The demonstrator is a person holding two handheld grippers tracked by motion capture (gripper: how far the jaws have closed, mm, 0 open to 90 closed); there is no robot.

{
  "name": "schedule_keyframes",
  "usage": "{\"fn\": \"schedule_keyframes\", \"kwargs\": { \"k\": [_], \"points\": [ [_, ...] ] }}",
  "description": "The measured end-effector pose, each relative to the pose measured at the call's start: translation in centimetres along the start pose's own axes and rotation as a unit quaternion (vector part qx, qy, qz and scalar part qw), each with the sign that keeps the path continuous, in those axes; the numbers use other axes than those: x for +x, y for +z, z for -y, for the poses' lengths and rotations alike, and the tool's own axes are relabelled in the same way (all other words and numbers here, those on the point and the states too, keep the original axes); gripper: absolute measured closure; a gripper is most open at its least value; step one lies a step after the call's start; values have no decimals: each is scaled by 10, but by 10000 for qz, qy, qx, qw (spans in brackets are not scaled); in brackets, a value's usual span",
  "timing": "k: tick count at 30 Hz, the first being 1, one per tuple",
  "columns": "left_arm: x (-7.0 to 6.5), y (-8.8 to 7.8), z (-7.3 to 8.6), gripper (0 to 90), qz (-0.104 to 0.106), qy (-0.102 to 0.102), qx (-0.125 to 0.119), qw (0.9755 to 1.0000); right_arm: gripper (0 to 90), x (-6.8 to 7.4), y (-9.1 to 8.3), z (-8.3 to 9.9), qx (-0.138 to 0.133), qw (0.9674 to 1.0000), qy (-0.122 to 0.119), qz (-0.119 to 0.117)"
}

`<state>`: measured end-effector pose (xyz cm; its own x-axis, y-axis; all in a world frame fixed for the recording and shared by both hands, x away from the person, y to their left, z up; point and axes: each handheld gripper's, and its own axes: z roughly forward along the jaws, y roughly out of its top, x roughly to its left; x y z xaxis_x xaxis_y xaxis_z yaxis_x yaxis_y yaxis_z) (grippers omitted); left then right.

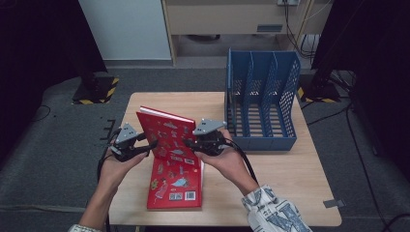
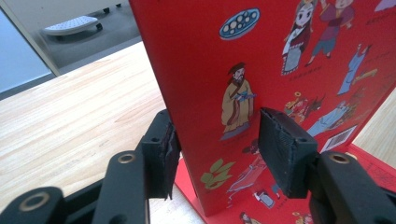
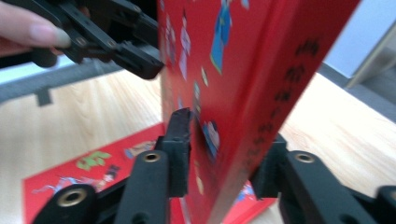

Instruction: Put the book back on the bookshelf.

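While both hands tilt inward, the left gripper [image 1: 151, 145] and right gripper [image 1: 187, 143] clamp the upright book [image 1: 167, 133]; its lower edge is hidden.

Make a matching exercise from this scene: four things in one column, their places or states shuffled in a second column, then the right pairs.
Things:
1. upright red book
2. flat red book
3. blue file rack
4. left tool

Places or states:
A. lies on the table under the lifted one
B. stands empty at the table's far right
C. held by its two side edges
D. clamps the book's left edge

Pairs: 1-C, 2-A, 3-B, 4-D
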<state>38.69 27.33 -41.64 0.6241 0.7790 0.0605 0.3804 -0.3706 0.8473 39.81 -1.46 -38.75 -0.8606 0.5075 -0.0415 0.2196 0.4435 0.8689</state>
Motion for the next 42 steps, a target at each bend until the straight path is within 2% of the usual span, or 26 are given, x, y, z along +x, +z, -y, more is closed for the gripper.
{"fn": "schedule_keyframes", "kwargs": {
  "k": [2, 7, 10, 13, 14, 17, 20, 24, 30, 35, 42],
  "points": [
    [-1, 0, 0, 454, 8, -32, 8, 10000, 580, 2, 1, -3, -72, 9999, 58, -103],
    [-2, 0, 0, 443, 10, -48, 10, 10000, 491, 6, 3, -11, -108, 9997, 22, -230],
    [-2, 0, 0, 443, 4, -46, 0, 10000, 452, 3, 3, -14, -221, 9983, 221, -501],
    [-3, 0, 0, 446, -4, -48, 1, 10000, 414, 0, 2, -18, -424, 9968, 290, -609],
    [-3, 0, 0, 446, -1, -43, 5, 10000, 419, -2, 2, -20, -478, 9960, 301, -688],
    [-2, 1, -1, 447, 11, -38, 7, 10000, 468, -4, 3, -25, -553, 9962, 202, -638],
    [-2, 1, -1, 449, 18, -64, -2, 10000, 517, -7, 3, -28, -601, 9957, 211, -680],
    [-1, 1, -1, 452, 28, -66, 8, 10000, 611, -11, 2, -30, -707, 9954, 210, -607],
    [-1, 2, -2, 452, 33, -50, 25, 10000, 680, -16, 4, -34, -642, 9954, 240, -672],
    [0, 3, -3, 450, 35, -54, 46, 10000, 693, -20, 6, -39, -583, 9950, 261, -763],
    [0, 3, -3, 450, 43, -63, 54, 10000, 697, -23, 11, -43, -633, 9932, 335, -913]
  ]
}}
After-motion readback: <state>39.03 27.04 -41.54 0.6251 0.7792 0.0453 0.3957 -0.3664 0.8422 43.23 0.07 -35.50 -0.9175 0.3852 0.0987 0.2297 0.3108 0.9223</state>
